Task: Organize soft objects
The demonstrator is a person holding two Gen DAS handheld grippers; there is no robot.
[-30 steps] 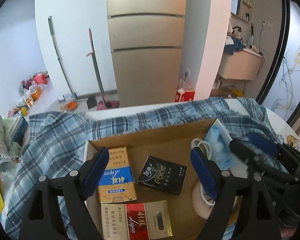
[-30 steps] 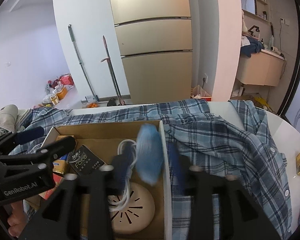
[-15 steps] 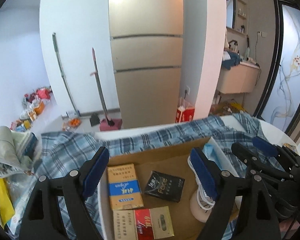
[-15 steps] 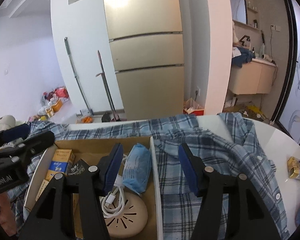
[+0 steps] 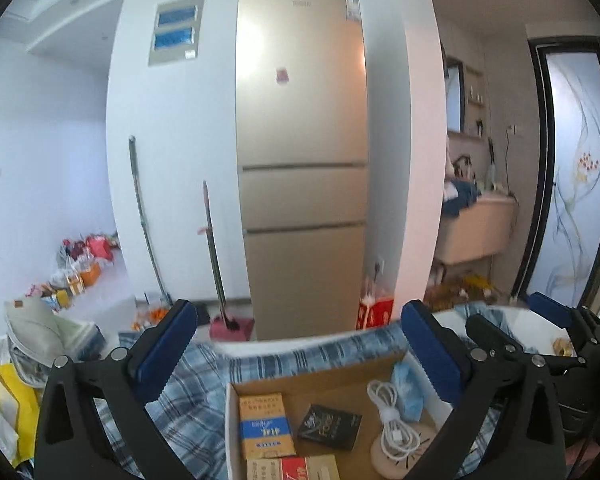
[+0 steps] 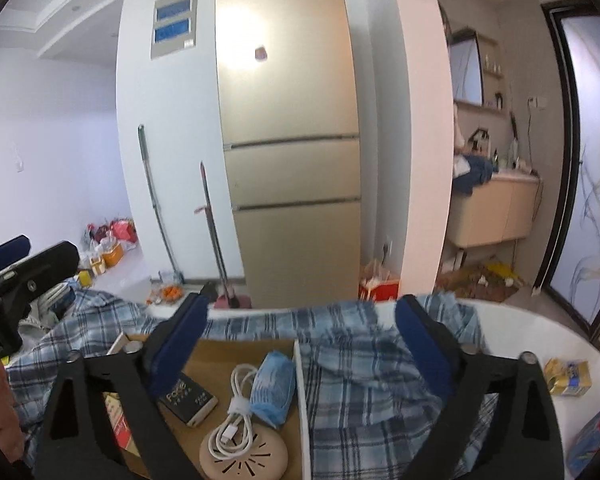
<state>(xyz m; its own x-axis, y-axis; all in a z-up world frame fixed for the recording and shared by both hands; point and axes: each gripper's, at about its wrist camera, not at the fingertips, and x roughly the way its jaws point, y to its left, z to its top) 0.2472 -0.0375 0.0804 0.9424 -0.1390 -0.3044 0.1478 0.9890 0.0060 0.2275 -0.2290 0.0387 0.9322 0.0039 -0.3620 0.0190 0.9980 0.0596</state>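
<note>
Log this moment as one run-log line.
left gripper: open, empty | right gripper: open, empty | blue mask: in cardboard box | plaid shirt: beside box

Left claw [image 5: 300,354] spread wide, empty, raised above a cardboard box [image 5: 320,376]. Inside the box: yellow-and-blue packet [image 5: 265,426], black packet [image 5: 330,426], white cable [image 5: 392,420] coiled on a beige disc [image 5: 400,450], blue face mask [image 5: 408,390] against the right wall. Plaid shirt [image 5: 196,384] bunched around the box. Right claw [image 5: 540,320] at far right.
</note>
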